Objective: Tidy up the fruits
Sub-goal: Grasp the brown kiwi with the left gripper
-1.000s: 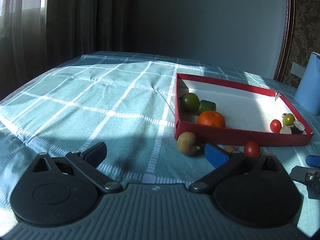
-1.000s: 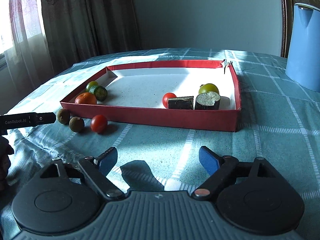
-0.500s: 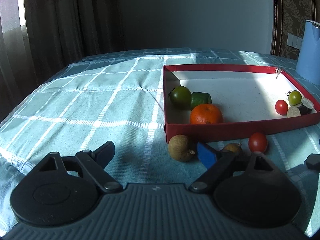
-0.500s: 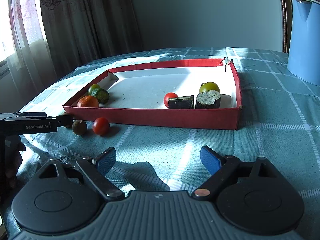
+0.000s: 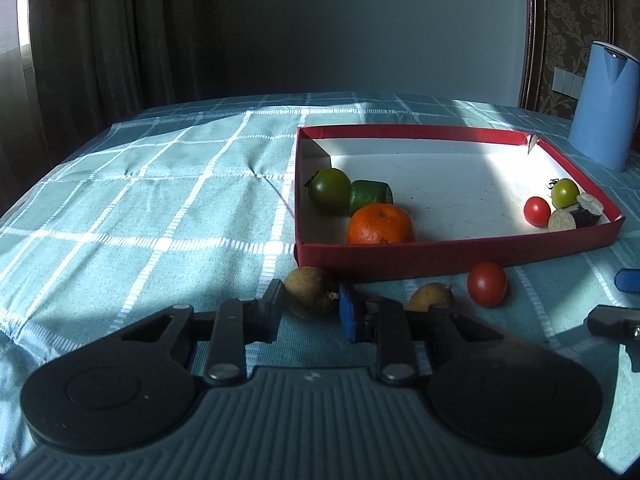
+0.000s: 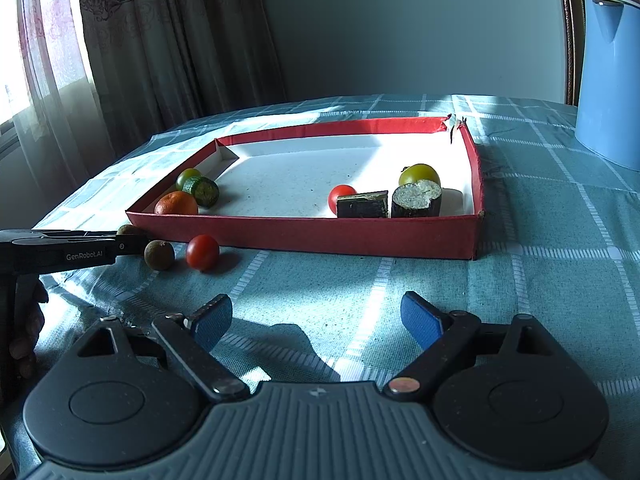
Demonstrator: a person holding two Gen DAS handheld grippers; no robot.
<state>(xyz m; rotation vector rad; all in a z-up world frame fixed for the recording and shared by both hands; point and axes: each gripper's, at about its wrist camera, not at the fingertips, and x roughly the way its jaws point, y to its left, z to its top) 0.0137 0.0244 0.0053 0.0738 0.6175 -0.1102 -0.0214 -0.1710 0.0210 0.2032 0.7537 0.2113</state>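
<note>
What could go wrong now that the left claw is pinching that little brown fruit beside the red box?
The round brown fruit sits between the left gripper fingers, close to the red cardboard tray wall; lifting could bump that wall. A round fruit might also squirt out of the pads. The second small brown fruit and the loose red tomato lie nearby and could be nudged and roll across the cloth.

Red tray (image 5: pixel 440 258) showing white inside; tablecloth (image 5: pixel 160 208) showing teal with white checks; orange mandarin (image 5: pixel 380 225), blue kettle (image 5: pixel 604 108).
</note>
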